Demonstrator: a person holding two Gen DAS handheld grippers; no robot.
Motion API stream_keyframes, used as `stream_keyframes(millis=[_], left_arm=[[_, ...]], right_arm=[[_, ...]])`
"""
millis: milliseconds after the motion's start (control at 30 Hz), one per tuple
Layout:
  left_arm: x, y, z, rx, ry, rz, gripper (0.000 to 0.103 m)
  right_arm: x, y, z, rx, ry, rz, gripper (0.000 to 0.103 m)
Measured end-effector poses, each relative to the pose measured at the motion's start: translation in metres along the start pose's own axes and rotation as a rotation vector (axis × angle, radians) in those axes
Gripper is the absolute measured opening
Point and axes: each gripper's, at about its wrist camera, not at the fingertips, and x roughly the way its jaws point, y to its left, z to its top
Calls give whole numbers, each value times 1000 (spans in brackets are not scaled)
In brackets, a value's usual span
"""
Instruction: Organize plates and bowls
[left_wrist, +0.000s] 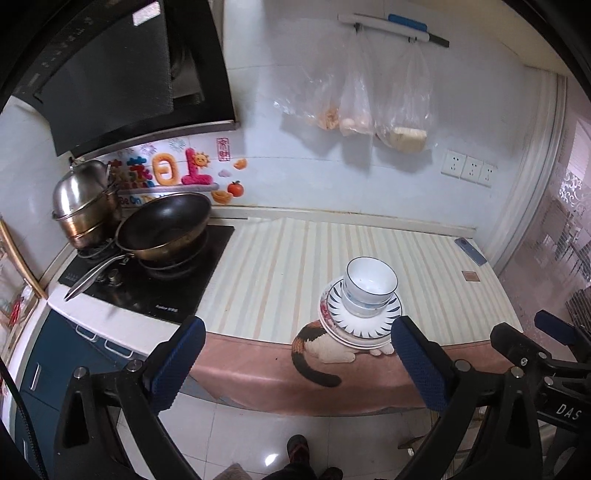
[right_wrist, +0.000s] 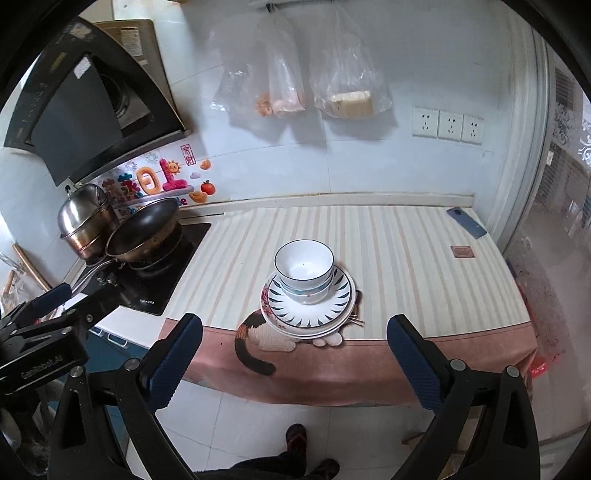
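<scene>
Both wrist views look forward and steeply down from above the floor, standing well back from the desk (left_wrist: 280, 258), with their own fingers (left_wrist: 177, 365) at the lower corners. The left view sits further left, so the stacked bowls (left_wrist: 369, 284) fall right of centre; the right view centres them. Both share the stove (right_wrist: 155, 273), wall and striped cloth.

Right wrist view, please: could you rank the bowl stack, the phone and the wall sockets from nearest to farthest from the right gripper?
1. Bowl stack, on the plates, centre of the counter.
2. Phone, far right corner of the counter.
3. Wall sockets, on the wall above the phone.
</scene>
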Motion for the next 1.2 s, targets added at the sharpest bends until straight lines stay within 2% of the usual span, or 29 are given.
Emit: stream_keyframes(millis=[433, 1200], left_arm=[[-31, 4, -17, 11, -40, 23, 103], [-31, -4, -22, 19, -35, 31, 103]], right_arm=[[-37, 12, -12, -22, -61, -21, 103], [-37, 4, -9, -16, -68, -35, 103]])
